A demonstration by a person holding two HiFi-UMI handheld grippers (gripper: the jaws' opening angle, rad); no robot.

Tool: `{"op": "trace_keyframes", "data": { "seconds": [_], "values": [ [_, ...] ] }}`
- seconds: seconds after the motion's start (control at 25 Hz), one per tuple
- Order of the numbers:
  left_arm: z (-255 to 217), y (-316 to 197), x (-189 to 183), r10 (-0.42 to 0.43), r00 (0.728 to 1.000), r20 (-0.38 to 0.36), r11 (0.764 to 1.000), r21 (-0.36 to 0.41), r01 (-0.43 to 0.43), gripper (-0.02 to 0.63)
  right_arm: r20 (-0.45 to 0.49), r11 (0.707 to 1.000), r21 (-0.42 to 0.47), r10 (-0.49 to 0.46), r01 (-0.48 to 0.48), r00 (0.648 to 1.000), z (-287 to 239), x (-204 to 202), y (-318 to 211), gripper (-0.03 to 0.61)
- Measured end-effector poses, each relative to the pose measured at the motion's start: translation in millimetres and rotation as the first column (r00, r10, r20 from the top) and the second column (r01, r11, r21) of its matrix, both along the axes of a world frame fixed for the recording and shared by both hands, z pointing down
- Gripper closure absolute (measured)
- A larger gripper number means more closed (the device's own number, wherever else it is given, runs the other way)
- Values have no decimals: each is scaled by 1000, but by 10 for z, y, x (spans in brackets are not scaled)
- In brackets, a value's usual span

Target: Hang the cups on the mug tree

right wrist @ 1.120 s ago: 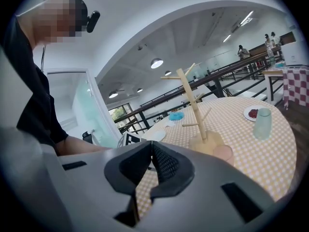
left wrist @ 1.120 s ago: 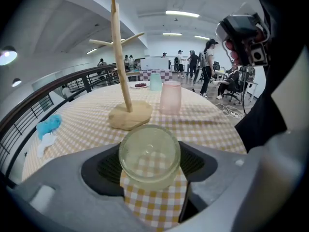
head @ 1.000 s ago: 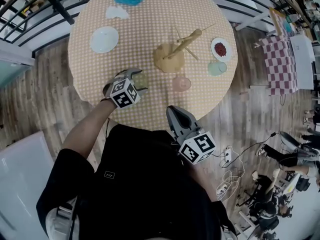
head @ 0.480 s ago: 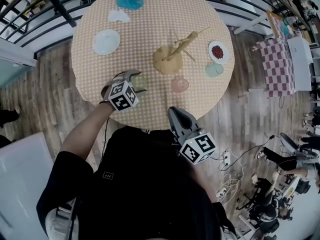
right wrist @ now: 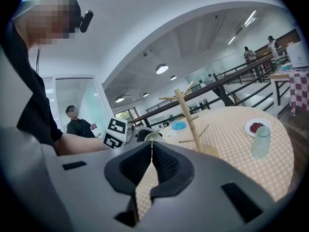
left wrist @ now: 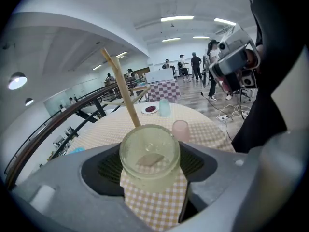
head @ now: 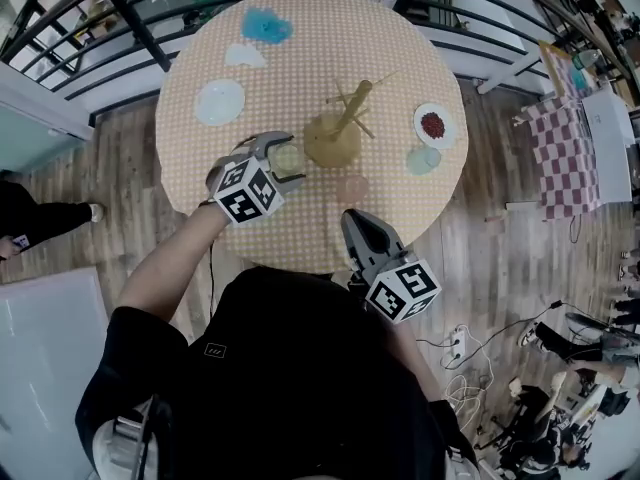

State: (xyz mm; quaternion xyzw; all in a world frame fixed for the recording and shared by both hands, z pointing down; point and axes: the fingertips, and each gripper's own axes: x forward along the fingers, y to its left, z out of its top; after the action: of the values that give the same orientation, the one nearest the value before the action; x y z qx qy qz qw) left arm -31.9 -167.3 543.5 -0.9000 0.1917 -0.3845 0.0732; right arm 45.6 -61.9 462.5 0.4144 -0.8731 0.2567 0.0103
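My left gripper [head: 282,156] is shut on a pale yellow cup [head: 288,159], close to the left of the wooden mug tree [head: 335,133]. Seen in the left gripper view, the cup [left wrist: 149,152] sits between both pads, with the tree's stem [left wrist: 125,93] right behind it. A pink cup [head: 352,188] stands in front of the tree and a pale green cup [head: 424,160] to its right. My right gripper [head: 357,230] is shut and empty at the table's near edge; in its own view the jaws [right wrist: 152,149] meet with nothing between them.
On the round checked table [head: 300,228] there are a white plate [head: 220,101], a small plate of red food [head: 434,124], a blue object [head: 266,26] and a white one [head: 244,56] at the far side. Railings run behind. A person [head: 30,223] stands on the floor at left.
My left gripper with the yellow cup has come nearer to the mug tree's base. The right gripper has barely moved. A person has come into view at the left.
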Motion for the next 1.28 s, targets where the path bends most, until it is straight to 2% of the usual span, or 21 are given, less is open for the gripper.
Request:
{"op": "trace_keyframes", "data": {
  "seconds": [0.32, 0.52, 0.92, 1.28],
  "values": [
    [-290, -204, 234, -1, 1000, -16, 999, 47, 2, 272, 19, 1000, 5, 14, -14, 1000, -38, 216, -27, 561],
    [-235, -275, 404, 2, 1000, -31, 999, 38, -1, 272, 20, 1000, 4, 29, -29, 999, -1, 330, -62, 561],
    [100, -326, 430, -29, 1000, 13, 999, -24, 29, 272, 21, 999, -13, 37, -36, 999, 10, 448, -150, 561],
    [322, -367, 481, 4, 996, 88, 1000, -21, -2, 272, 7, 998, -34, 61, -61, 998, 73, 490, -163, 561]
  ]
}}
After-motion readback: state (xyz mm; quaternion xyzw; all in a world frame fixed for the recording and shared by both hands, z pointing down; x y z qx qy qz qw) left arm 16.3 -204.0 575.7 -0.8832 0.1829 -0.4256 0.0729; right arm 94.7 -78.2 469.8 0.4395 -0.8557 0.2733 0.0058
